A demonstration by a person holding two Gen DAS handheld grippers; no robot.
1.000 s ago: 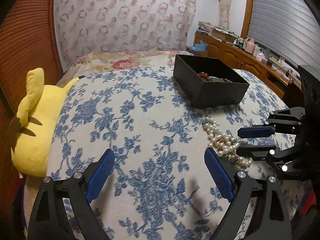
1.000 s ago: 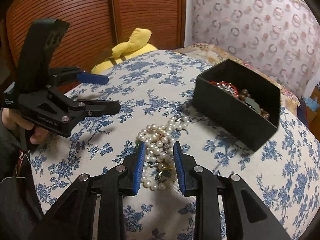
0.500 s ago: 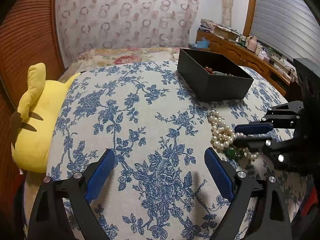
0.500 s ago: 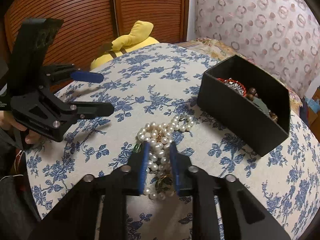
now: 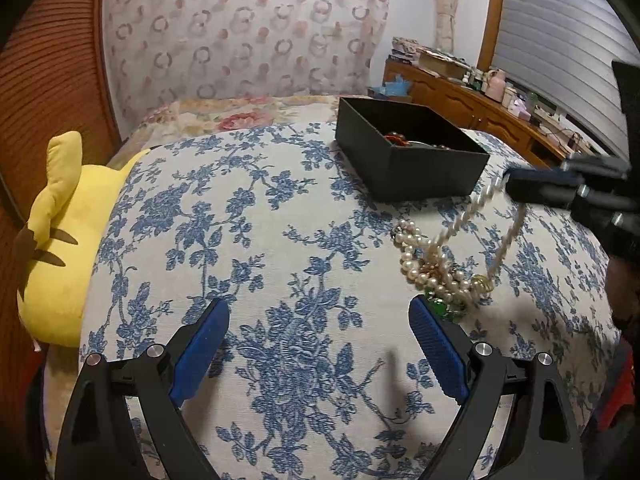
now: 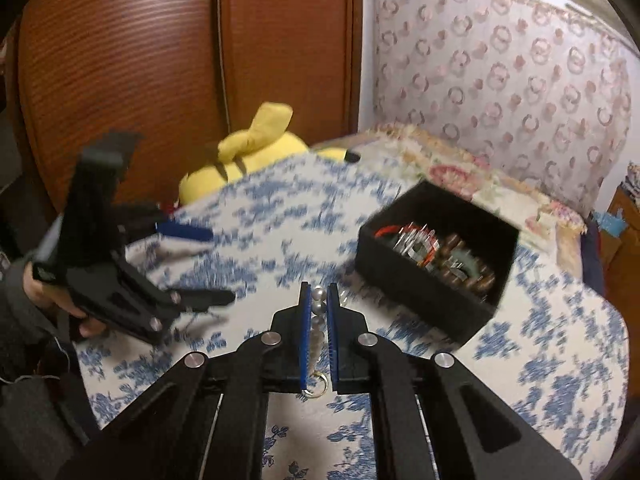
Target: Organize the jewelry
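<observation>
Pearl necklace point(image 5: 436, 264) is trailing limp and tangled from the right gripper point(image 6: 319, 304), clamped on one strand; left gripper point(image 5: 320, 344) is hovering wide, empty.

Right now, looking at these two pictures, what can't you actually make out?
- Left view: the right claw is blurred and cut off by the edge; its grip on the pearl necklace is unclear there.
- Left view: the black box wall hides most of its contents.
- Right view: motion blur smears the left claw and bedspread.
- Right view: the claw's own fingers hide most of the necklace.
</observation>
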